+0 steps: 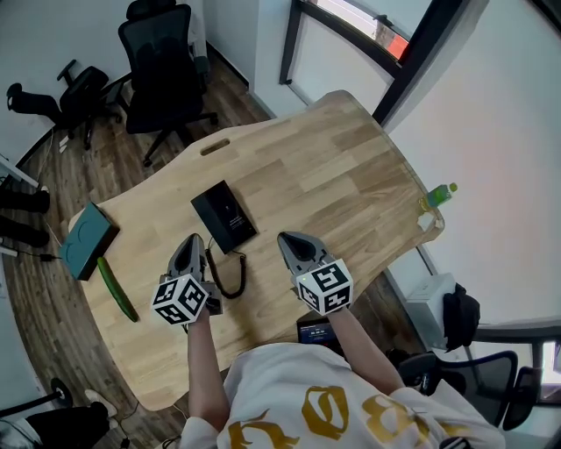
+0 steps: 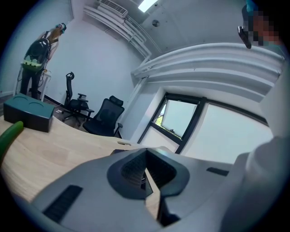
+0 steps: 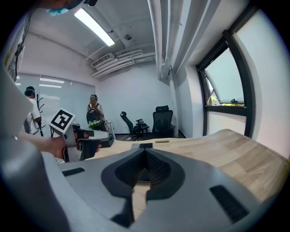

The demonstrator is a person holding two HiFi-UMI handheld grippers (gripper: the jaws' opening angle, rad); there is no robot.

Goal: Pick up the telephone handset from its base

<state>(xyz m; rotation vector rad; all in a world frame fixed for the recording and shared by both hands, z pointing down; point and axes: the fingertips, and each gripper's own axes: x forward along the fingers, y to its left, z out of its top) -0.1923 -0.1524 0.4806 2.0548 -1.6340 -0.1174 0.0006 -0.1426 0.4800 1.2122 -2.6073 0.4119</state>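
The left tool (image 1: 192, 240) is closed with nothing in it, and the right tool (image 1: 290, 237) is closed and holds nothing too. Both are held over the near edge of the counter (image 1: 351, 167), side by side, pointing toward the far edge. The black telephone (image 1: 224, 217) lies flat near the middle of the counter, just past the tip of the left tool. Its handset looks to be down on the base, but the dark shapes are hard to tell apart. A curly black cord (image 1: 233, 274) runs from the telephone toward the near edge, between the two tools. By the left end of the counter sits a teal box (image 1: 88, 241) with its top shut, so what is inside cannot be seen. A green cucumber (image 1: 117, 288) lies beside it, close to the near edge. A small green bottle (image 1: 438, 195) stands at the right edge. The counter is light wood with round corners and a small slot (image 1: 215, 146) near the far edge. Bare wood stretches wide between the telephone and the bottle. The floor (image 1: 53, 184) is dark wood. Black office chairs (image 1: 162, 61) stand past the far left corner, and a big window (image 1: 355, 16) is past the far edge.
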